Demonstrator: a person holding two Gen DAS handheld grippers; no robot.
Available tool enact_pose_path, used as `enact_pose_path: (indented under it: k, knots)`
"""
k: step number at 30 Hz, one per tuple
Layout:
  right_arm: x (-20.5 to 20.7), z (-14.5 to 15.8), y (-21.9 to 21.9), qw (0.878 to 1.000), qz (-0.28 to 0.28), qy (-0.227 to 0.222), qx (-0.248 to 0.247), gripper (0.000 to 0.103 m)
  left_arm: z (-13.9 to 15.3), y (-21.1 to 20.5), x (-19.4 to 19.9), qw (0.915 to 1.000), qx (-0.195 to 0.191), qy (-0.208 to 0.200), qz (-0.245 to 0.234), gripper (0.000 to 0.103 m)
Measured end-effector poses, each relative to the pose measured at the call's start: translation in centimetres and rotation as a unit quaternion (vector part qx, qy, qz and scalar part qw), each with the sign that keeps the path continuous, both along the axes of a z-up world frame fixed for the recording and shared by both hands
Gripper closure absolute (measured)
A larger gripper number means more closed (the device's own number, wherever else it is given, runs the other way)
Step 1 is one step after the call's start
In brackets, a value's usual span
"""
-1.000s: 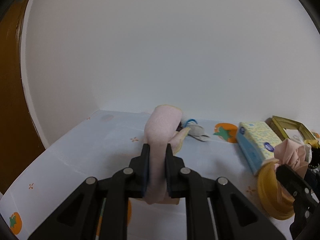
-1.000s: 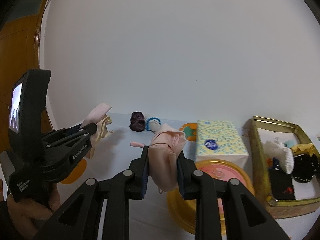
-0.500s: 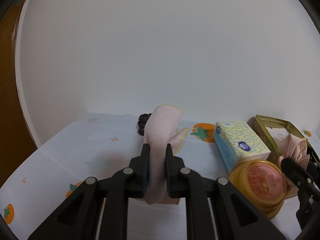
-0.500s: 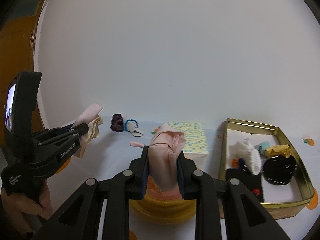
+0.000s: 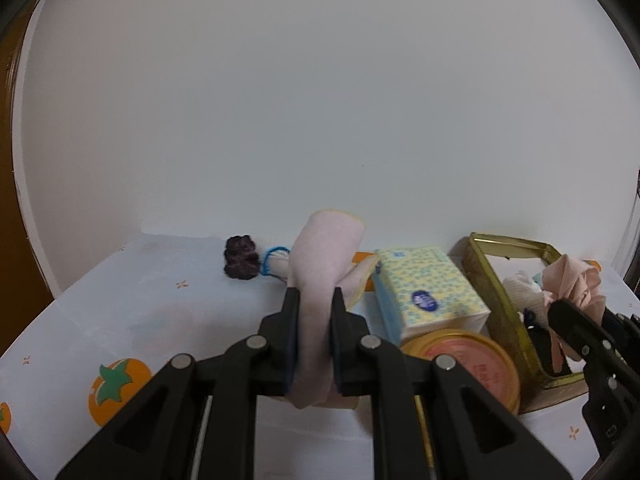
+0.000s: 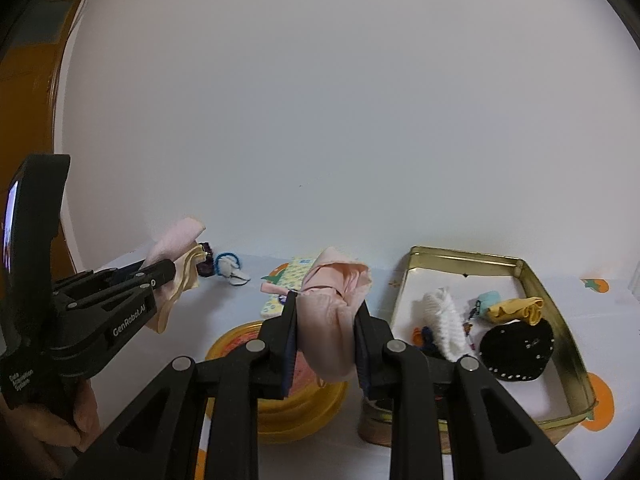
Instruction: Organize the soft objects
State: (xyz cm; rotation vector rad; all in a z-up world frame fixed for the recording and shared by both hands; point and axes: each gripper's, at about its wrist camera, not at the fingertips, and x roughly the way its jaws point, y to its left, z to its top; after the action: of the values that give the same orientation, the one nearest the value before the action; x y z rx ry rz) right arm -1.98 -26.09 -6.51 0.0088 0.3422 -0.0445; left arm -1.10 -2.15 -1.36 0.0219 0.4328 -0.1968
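My left gripper (image 5: pixel 314 300) is shut on a pale pink folded cloth (image 5: pixel 324 264) with a cream edge, held above the tablecloth. It shows again at the left of the right wrist view, left gripper (image 6: pixel 170 270) with the same cloth (image 6: pixel 176 240). My right gripper (image 6: pixel 325 304) is shut on a bunched peach cloth (image 6: pixel 334 312), just left of the gold tin tray (image 6: pixel 460 255). The tray holds a white knitted piece (image 6: pixel 442 320), a yellow item (image 6: pixel 516 307), a teal item and a black sequined pouch (image 6: pixel 518 348). The right gripper (image 5: pixel 560 308) appears at the right edge of the left wrist view.
A tissue pack (image 5: pixel 428 292) lies behind a yellow round tin with a pink lid (image 5: pixel 468 360). A dark purple scrunchie (image 5: pixel 240 258) and a blue hair tie (image 5: pixel 274 256) lie by the wall. The tablecloth (image 5: pixel 120 320) has orange fruit prints. A hand (image 6: pixel 52 428) holds the left gripper.
Both grippers have moved rightward with their cloths still held. The gold tray and tissue pack have come closer in both views; the right gripper's cloth is now beside the tray.
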Motion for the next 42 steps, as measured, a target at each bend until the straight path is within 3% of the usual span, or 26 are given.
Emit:
enact_pose_path:
  k: [20,42]
  knots:
    - [-1.8,1.5,-2.5,1.0,-0.03,-0.006,-0.006,0.077,1.0,-6.5,-0.3,0.9988,0.003,-0.007,-0.048,0.091]
    - [-2.9,4.0,-8.3,0.992,-0.122,0.001,0.013,0.077,1.4,-15.3,1.2,0.9917,-0.003,0.005,-0.128,0.091]
